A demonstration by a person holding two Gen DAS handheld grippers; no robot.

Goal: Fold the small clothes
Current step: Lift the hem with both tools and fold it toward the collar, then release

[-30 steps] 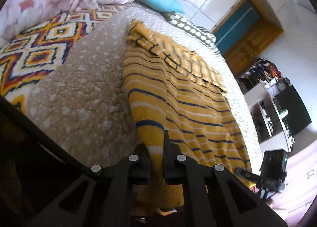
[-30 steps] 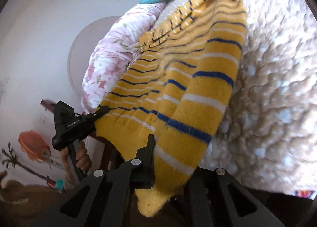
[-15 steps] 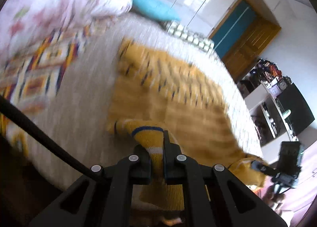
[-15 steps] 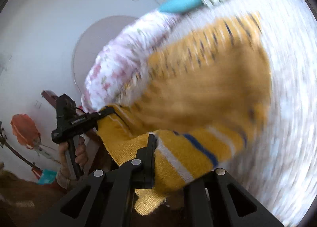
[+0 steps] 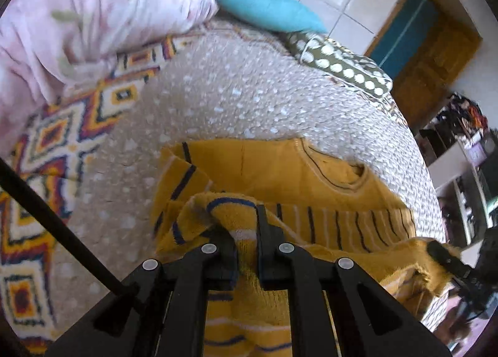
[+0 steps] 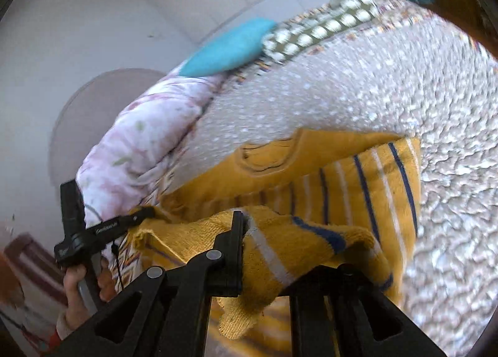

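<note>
Left wrist view: sweater [image 5: 280, 170] doubled over, long axis crosswise, neckline far.

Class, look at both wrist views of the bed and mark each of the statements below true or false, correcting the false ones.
1. The yellow striped sweater lies on the beige dotted bedspread. True.
2. The left gripper holds nothing. False: sweater fabric sits between its fingers, though the jaws are just starting to open.
3. A turquoise pillow lies at the far end of the bed. True.
4. The right gripper is clear of the sweater. False: striped knit drapes between and over its fingers, with the jaws beginning to open.
5. The sweater is plain red. False: it is yellow with navy and white stripes.
</note>
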